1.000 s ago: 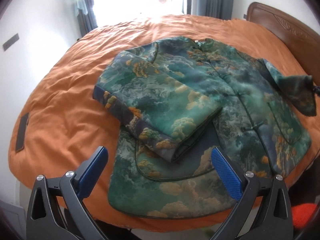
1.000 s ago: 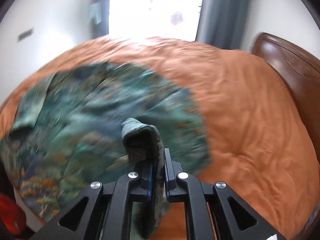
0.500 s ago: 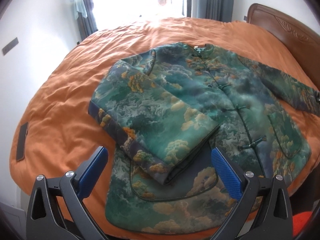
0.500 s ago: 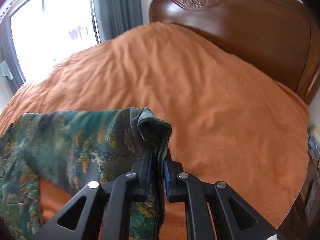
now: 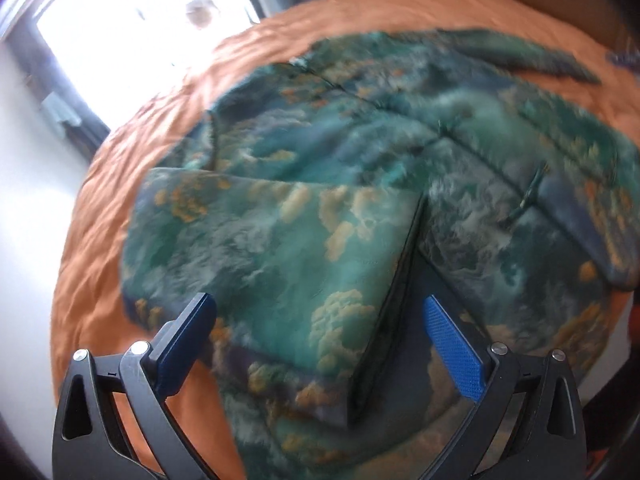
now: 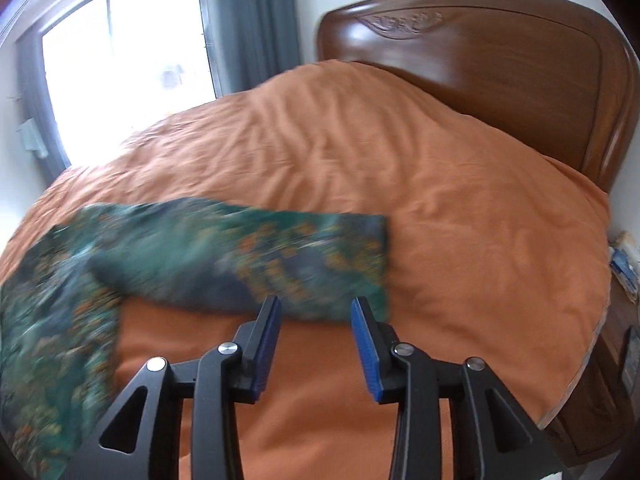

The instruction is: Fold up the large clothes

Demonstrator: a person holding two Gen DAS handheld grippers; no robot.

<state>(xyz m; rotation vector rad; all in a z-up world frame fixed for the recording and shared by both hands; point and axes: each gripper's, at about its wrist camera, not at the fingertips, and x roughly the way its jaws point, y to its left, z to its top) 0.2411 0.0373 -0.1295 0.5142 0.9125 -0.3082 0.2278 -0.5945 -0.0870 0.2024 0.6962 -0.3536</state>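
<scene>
Left wrist view: looks steeply down, close over the jacket [image 5: 360,184] on the orange duvet [image 5: 132,168]. Right wrist view: looks down less steeply toward the headboard [image 6: 480,60]. The 2 views share the duvet, jacket sleeve and window [image 6: 128,64].

Left gripper [image 5: 318,328] is held pointing steeply down, jaws spread wide, nothing clamped between the blue pads [image 5: 452,346]. Its view is pretty smeared, so finer detail can't be made out. Right gripper [image 6: 316,334] is angled down too, and its jaws have just been opening. They're parted now with a clear gap, nothing pinched between the fingers [image 6: 266,340]. No hand or sleeve can be seen in either view.
</scene>
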